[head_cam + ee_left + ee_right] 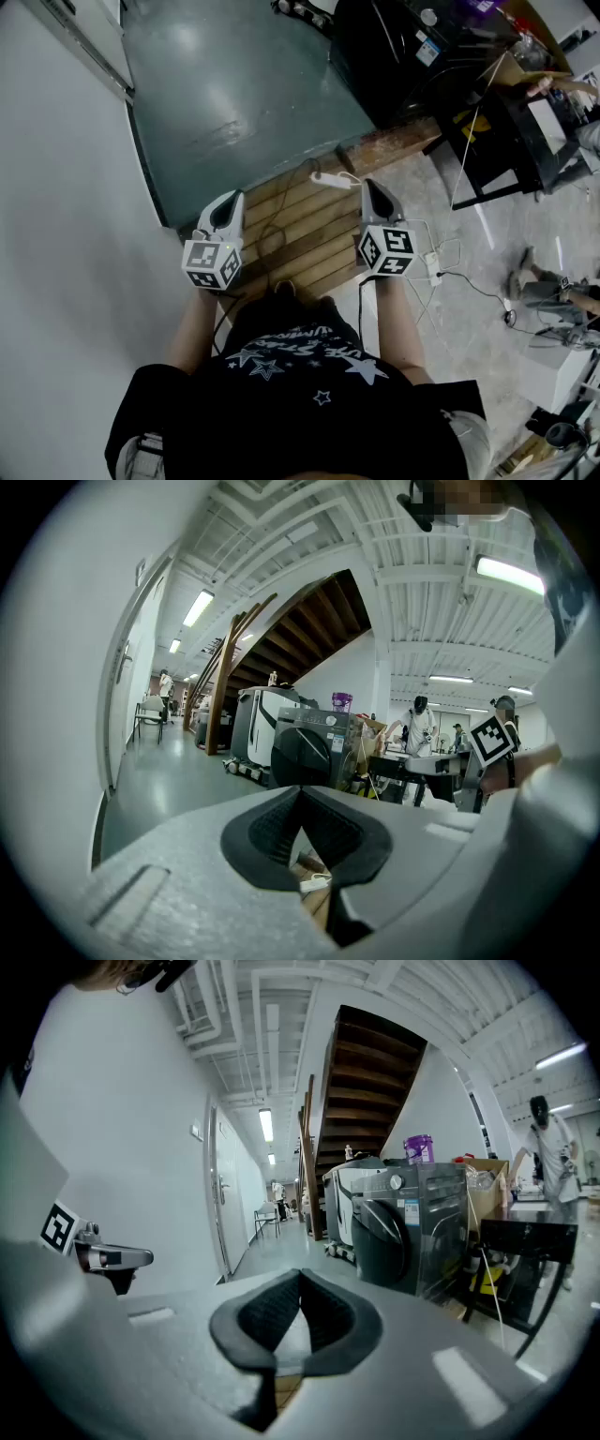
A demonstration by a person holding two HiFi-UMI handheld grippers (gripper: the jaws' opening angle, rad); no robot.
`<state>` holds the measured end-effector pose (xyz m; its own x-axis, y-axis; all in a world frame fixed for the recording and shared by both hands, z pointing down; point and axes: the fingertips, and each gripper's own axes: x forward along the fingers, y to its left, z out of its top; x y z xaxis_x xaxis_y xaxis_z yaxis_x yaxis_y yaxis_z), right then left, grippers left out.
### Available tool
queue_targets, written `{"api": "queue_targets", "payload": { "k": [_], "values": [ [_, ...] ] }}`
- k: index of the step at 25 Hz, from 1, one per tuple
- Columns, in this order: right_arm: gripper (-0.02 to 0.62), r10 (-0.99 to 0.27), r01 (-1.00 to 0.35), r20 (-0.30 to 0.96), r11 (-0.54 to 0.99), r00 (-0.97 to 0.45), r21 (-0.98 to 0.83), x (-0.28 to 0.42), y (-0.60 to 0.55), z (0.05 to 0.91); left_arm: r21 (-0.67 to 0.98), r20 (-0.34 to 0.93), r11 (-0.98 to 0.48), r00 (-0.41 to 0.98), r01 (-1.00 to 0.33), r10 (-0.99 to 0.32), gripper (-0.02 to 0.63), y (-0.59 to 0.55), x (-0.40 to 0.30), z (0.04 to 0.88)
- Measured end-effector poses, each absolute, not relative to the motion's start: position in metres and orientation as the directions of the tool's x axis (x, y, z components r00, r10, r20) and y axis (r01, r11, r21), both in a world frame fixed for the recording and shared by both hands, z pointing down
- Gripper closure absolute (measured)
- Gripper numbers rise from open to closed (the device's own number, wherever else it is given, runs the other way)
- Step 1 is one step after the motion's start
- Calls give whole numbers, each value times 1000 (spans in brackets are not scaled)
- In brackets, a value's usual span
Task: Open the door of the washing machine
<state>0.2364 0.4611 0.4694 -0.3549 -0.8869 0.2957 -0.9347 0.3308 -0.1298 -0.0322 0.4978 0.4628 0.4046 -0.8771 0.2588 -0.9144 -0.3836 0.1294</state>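
Note:
The dark grey washing machine (417, 1227) stands some way ahead to the right, its round dark door (377, 1238) closed. In the left gripper view the washing machine (319, 747) shows straight ahead with its door (300, 758) facing me. From above, the machine's top (394, 47) is a dark block at the upper right. My left gripper (228, 202) and right gripper (373, 190) are held side by side in front of my body, far from the machine. The pads of the left gripper (300, 791) meet with nothing between them. The right gripper (300, 1274) is also shut and empty.
Wooden planks (300, 225) lie under the grippers, with a white power strip (333, 178) and cables on them. A white wall (66, 234) runs along the left. A black table (506, 141) stands right of the machine. A staircase (366, 1072) rises behind it. People stand in the background.

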Motion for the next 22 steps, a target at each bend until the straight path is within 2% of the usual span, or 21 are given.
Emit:
{"api": "queue_targets", "payload": {
  "k": [19,20,22],
  "values": [
    [592,-888,-934,294,355,-353,-50,193,469,456,204,287,-259,311,-944,-906,595,528,-111,471],
    [578,-887,-932,291,358,-358,-58,190,468,452,209,285,-251,305,-945,-909,595,529,-115,468],
    [468,-884,-927,283,368,-373,-72,187,465,445,213,279,-237,291,-948,-915,595,528,-121,460]
  ]
}}
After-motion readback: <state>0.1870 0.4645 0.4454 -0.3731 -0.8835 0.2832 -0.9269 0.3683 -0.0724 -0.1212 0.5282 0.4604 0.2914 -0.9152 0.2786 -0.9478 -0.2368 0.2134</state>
